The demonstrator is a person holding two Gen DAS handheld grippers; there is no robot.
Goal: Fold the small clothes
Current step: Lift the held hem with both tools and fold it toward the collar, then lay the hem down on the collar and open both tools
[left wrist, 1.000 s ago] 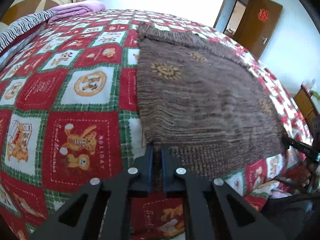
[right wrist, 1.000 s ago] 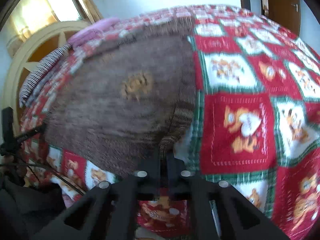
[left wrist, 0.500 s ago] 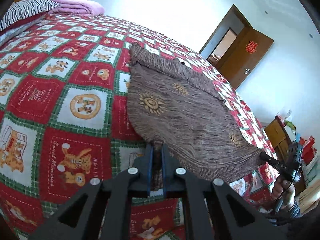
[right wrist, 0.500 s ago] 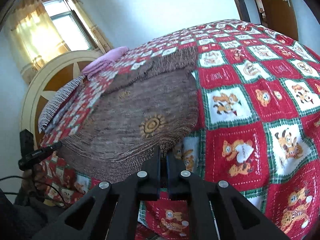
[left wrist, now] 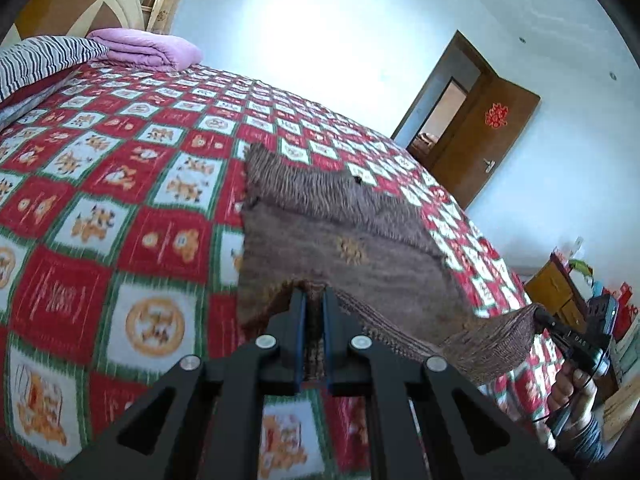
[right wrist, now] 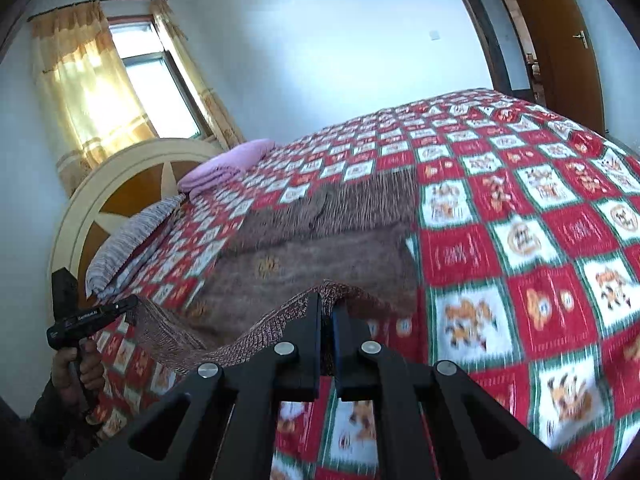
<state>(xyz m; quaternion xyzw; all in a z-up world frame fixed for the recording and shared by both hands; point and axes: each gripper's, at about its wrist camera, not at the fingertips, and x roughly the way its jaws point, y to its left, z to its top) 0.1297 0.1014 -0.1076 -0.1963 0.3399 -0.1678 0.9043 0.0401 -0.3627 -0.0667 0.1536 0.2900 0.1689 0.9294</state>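
brown knit garment (left wrist: 360,248): spread on the bed, its near hem lifted off the cover at both corners and sagging between them.
left tongs (left wrist: 314,304): clamped tight on the hem's left corner, cloth bunched between the blue-edged pads.
right tongs (right wrist: 326,308): closed on the hem's right corner, knit edge draped over the tips.
bed cover (left wrist: 120,216): red, white and green checks with bear prints, lying under the garment.
far end: garment's upper part flat on the cover.
pink folded blanket (left wrist: 148,50): at the headboard, well apart from the garment.
hands: one hand (right wrist: 78,364) grips the left tongs' handle.
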